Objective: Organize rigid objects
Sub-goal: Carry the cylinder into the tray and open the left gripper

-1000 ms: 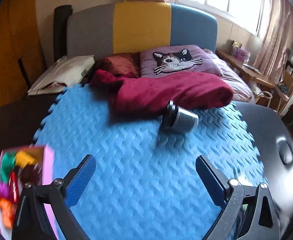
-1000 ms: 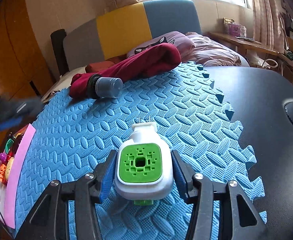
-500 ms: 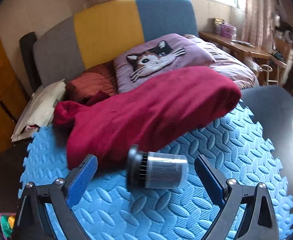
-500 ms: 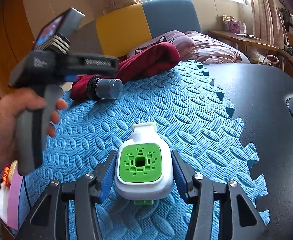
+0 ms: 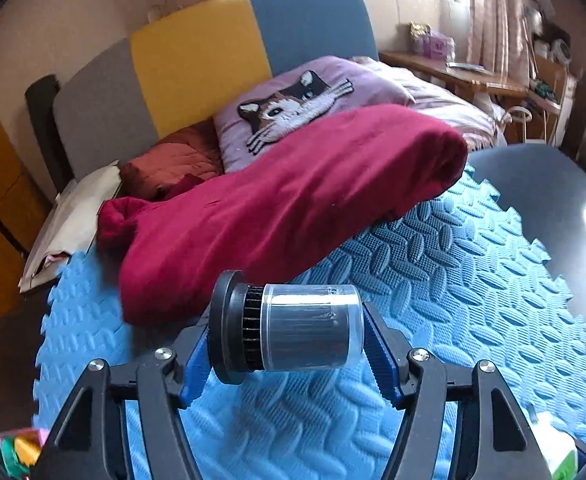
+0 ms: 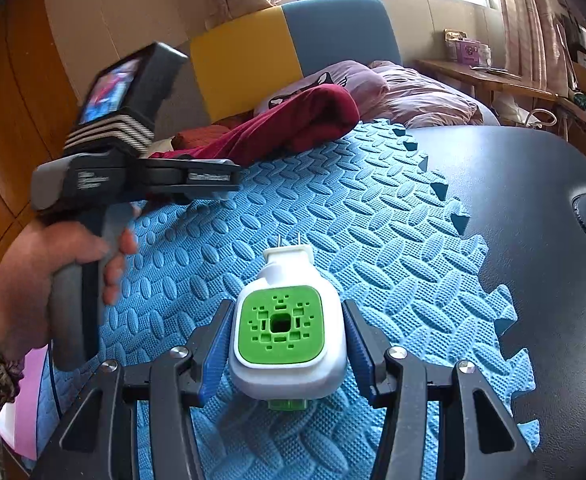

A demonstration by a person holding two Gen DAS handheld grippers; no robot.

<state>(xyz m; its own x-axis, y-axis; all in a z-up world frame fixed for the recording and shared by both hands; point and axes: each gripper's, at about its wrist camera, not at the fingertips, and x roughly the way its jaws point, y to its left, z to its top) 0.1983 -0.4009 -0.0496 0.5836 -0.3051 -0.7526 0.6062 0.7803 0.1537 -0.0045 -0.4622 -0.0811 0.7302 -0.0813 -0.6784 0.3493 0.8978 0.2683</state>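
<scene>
A clear-walled cylinder with a black ribbed cap [image 5: 305, 332] lies on its side on the blue foam mat [image 5: 473, 300]. My left gripper [image 5: 289, 326] straddles it lengthwise. Its jaws are closing, and the blue pads touch the cap on the left and the clear end on the right. In the right wrist view a hand [image 6: 53, 264] holds that gripper's handle above the mat, hiding the cylinder. My right gripper [image 6: 287, 312] is shut on a white plug-in device with a green perforated face [image 6: 281, 328], its prongs pointing away and its base on the mat.
A dark red cloth [image 5: 293, 200] lies bunched just behind the cylinder, with a cat pillow [image 5: 293, 100] beyond. A pink box of colourful pieces [image 5: 17, 448] sits at the mat's near left corner. The black tabletop [image 6: 533, 200] extends to the right of the mat.
My left gripper moved from near the pink box forward to the cylinder, straddled it and narrowed its jaws onto its two ends. The right gripper and its device stayed still.
</scene>
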